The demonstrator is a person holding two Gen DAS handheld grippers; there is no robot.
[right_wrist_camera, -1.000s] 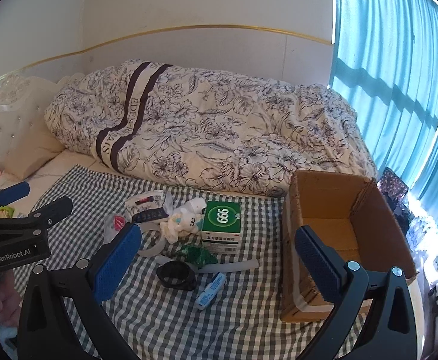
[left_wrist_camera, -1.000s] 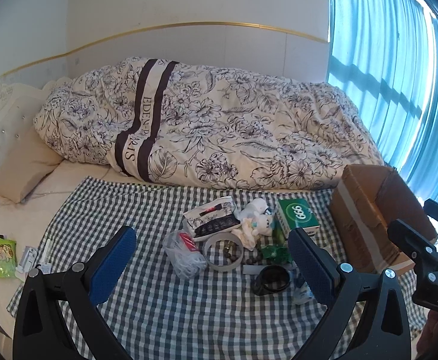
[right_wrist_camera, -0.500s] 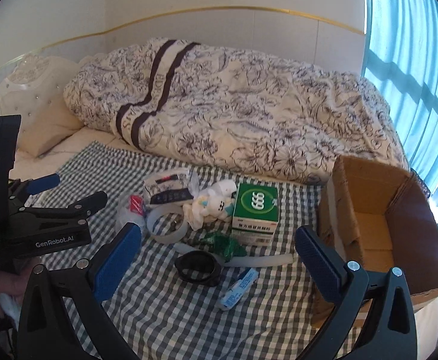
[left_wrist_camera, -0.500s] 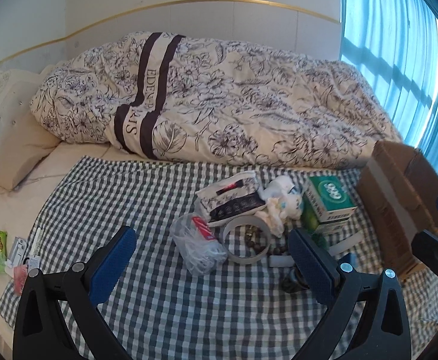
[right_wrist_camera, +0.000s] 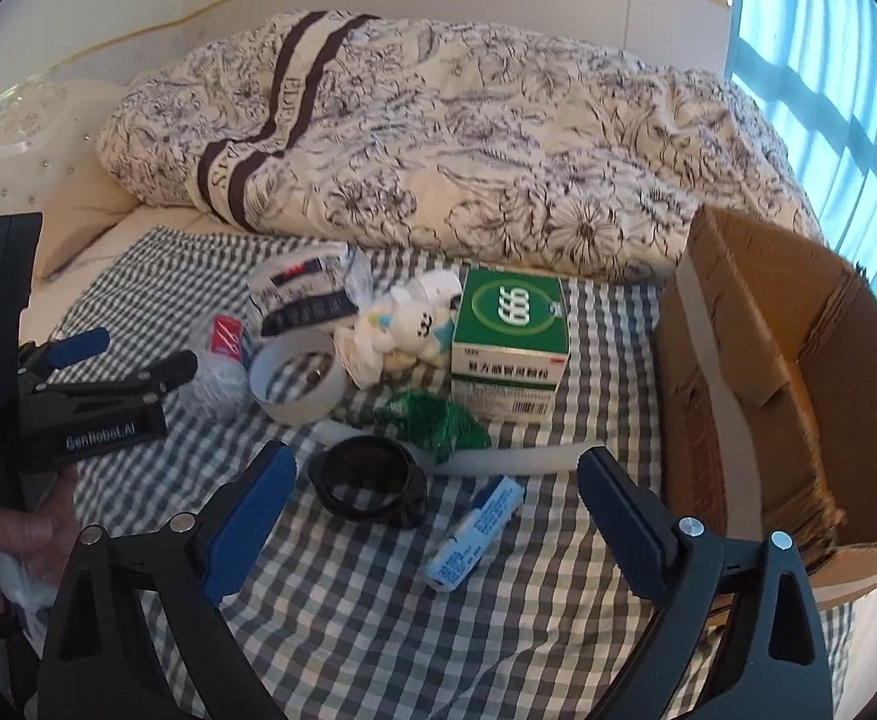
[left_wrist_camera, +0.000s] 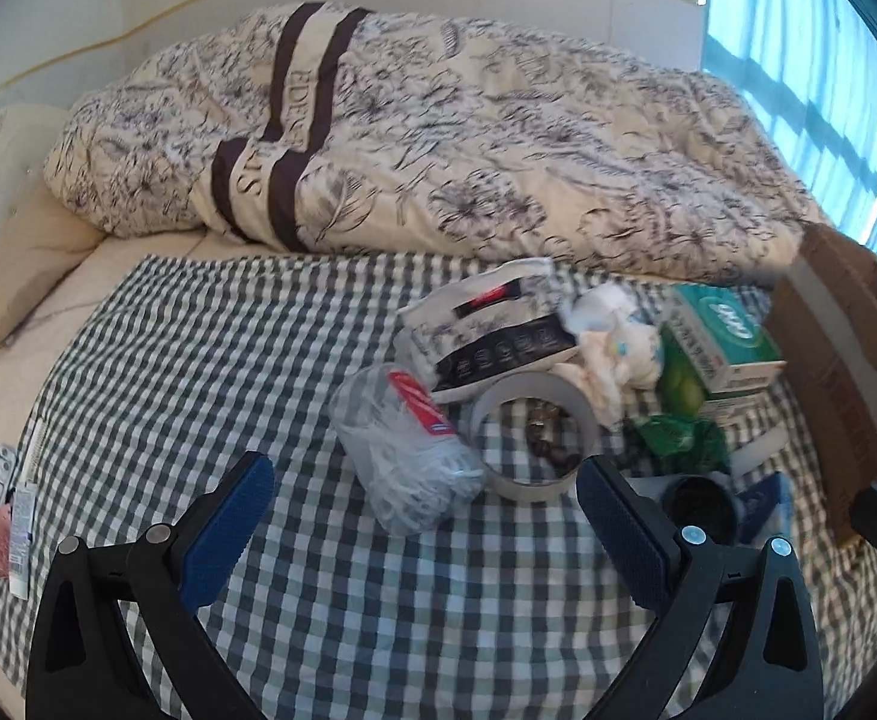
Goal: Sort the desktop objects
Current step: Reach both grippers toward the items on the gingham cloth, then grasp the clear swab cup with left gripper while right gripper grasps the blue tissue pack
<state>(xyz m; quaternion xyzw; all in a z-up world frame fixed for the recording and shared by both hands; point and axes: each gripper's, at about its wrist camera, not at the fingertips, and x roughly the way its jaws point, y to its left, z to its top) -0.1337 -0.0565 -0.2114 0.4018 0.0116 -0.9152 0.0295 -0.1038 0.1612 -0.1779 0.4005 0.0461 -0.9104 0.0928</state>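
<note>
Both grippers had come lower and closer to the pile over the last second, so the clutter filled far more of each view than it had before. Between the wide-spread fingers of the left gripper lay the clear plastic bag of white items, just ahead of the tips, with the white tape roll touching it off the inner side of the right-hand finger. The right gripper was likewise spread wide and held nothing; the black ring sat just ahead of its left finger, and the small blue box lay between the 2 pads. Farther ahead stood the green 666 box, with the plush toy beside it. Outside the right finger, the cardboard box stood open and seemed empty, though its floor was only partly visible.

Nothing had been lifted yet. The closing-in suggested the approach was nearly done, with the bag as the left gripper's likely first pick and the blue box or ring as the right's. All items rested on the checked cloth.
</note>
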